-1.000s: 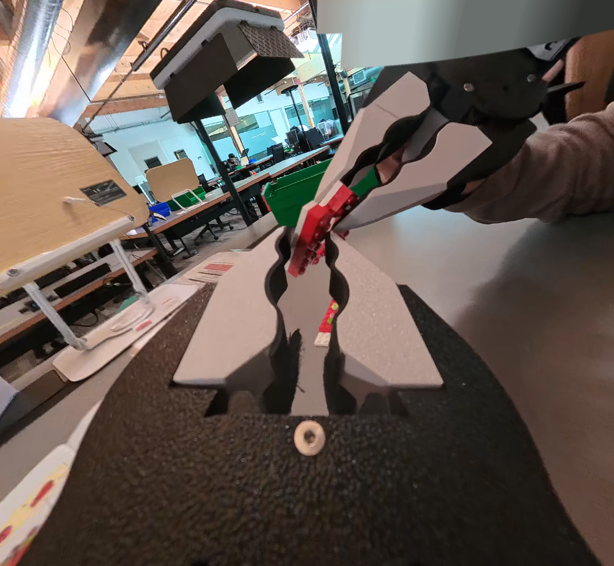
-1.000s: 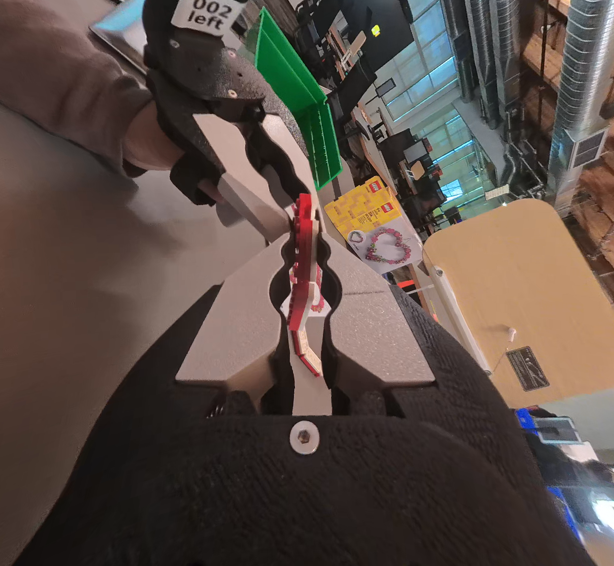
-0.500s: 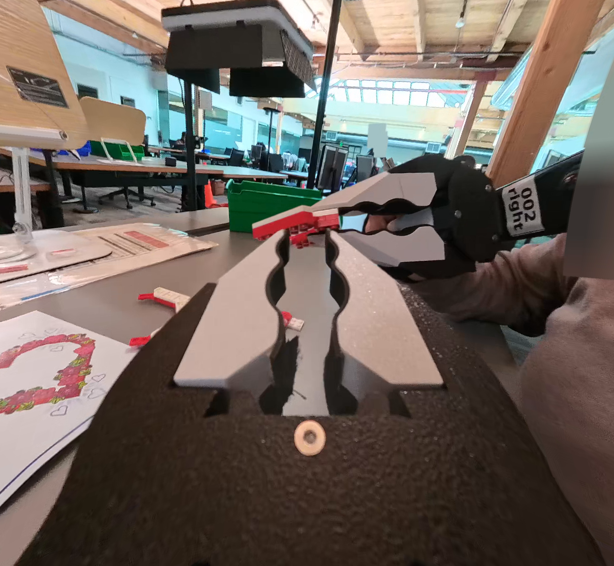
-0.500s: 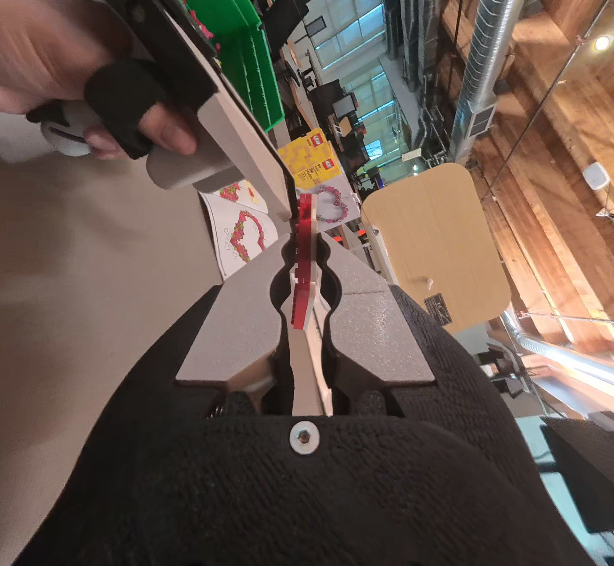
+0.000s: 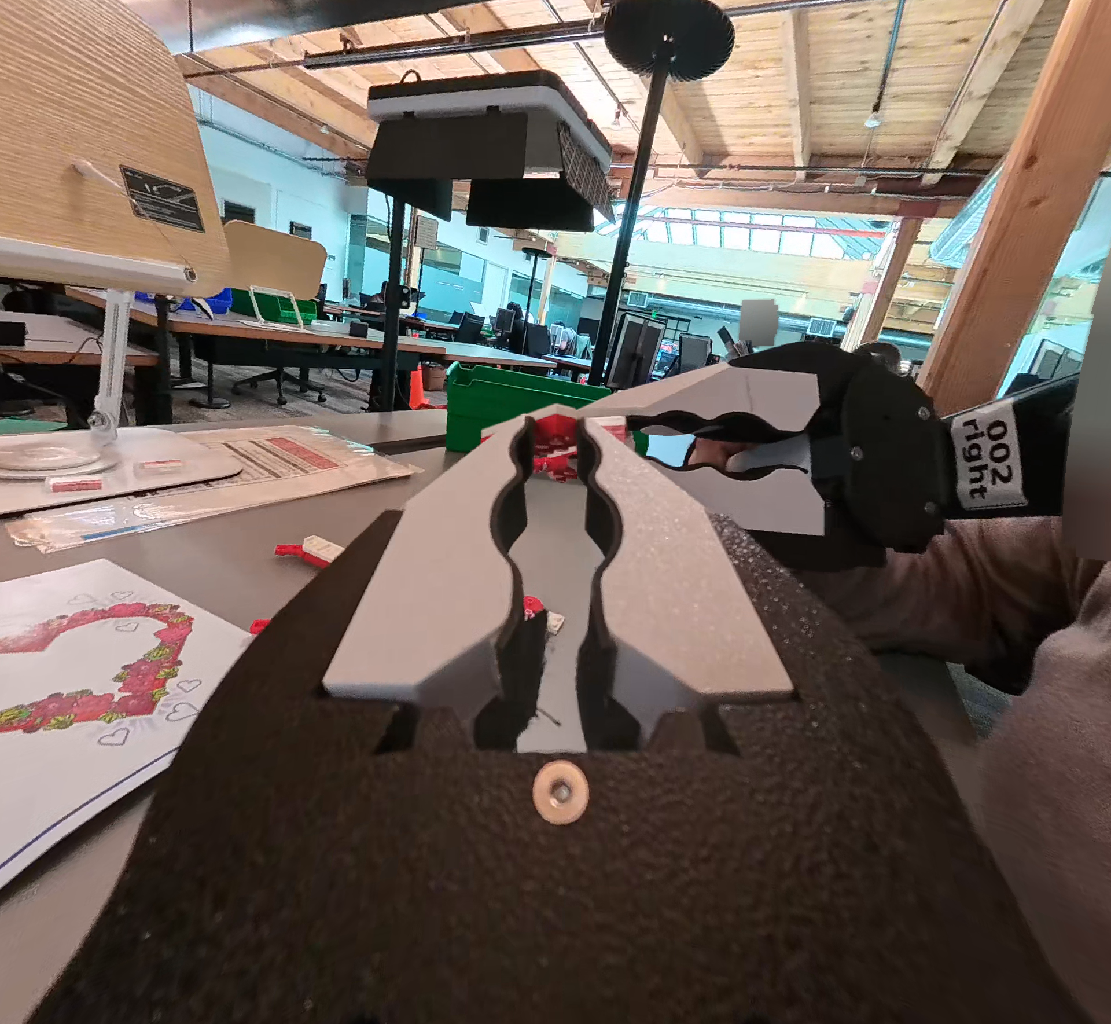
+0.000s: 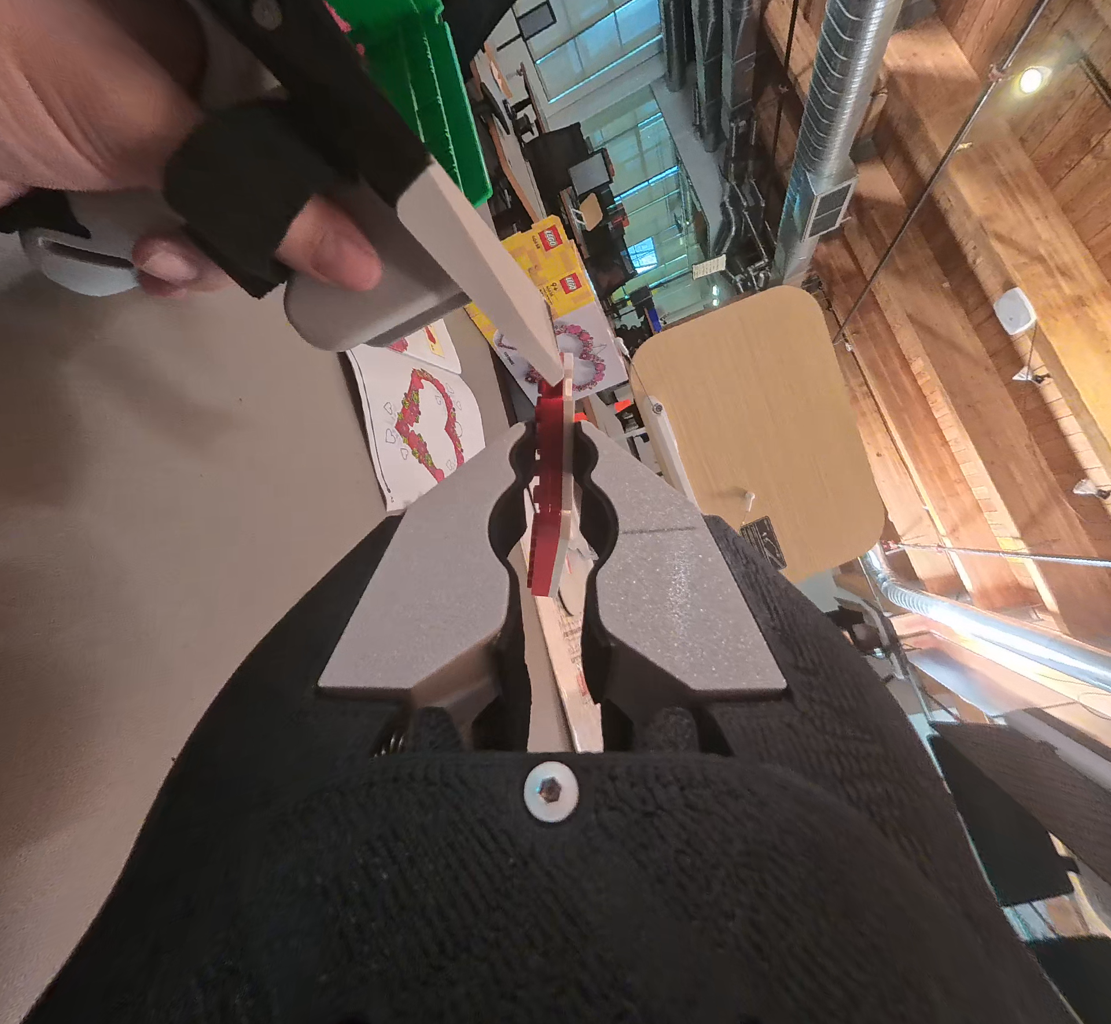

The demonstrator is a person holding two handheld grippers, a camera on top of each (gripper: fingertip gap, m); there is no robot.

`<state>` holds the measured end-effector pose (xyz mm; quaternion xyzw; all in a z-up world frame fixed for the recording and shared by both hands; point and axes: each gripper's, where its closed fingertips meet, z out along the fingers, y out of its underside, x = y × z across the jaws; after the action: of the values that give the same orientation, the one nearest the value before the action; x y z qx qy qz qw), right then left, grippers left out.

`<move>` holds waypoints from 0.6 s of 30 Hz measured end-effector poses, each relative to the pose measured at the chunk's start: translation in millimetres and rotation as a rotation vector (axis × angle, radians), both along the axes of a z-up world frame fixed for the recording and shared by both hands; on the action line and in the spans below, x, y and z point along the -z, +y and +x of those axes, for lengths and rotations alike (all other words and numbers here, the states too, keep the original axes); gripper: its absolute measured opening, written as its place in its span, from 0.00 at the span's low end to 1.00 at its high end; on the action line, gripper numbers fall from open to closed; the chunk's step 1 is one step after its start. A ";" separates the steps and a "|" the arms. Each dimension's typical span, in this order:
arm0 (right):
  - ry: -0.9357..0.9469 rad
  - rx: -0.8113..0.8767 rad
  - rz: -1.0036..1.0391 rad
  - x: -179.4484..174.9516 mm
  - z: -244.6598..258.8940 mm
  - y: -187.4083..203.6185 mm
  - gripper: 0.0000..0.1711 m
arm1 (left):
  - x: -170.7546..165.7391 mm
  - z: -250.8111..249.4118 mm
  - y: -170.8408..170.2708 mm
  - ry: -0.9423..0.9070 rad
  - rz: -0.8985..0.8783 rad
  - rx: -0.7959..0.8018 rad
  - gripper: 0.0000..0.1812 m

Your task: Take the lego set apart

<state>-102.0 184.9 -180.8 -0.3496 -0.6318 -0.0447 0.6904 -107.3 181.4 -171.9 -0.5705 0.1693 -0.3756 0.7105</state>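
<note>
Above the counter (image 5: 457,490), clear of its surface, the red-and-white lego piece (image 6: 550,490) stands on edge, pinched between the right claw (image 6: 556,424) fingers, presumably to steady it for prying. The left claw (image 5: 556,427) fingers flank the piece's far end, slightly spread; whether they grip it cannot be told. Loose red bricks (image 5: 306,550) lie near the counter's left side, beside the instruction sheet (image 5: 90,688).

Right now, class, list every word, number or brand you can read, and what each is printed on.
I won't quote writing; these carry it:
White tag on the right gripper: letters and digits.
Yellow box: brand logos.
Black plate on the wooden board: too small.
Bagged sheet: blurred.
</note>
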 end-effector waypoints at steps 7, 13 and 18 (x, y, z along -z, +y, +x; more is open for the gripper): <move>0.014 0.004 -0.027 2.9 -1.2 0.5 0.06 | 4.6 1.0 3.2 0.006 -0.027 -0.006 0.07; 0.040 -0.030 -0.103 5.4 -1.7 -1.6 0.06 | 9.5 0.9 6.5 0.081 -0.039 -0.061 0.04; 0.071 -0.049 -0.193 9.3 -2.0 3.7 0.06 | 14.9 -0.5 11.3 0.107 -0.084 -0.085 0.04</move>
<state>-104.0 188.6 -190.1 -0.4004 -0.6166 0.0455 0.6763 -107.8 192.7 -186.8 -0.6257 0.1665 -0.3209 0.6912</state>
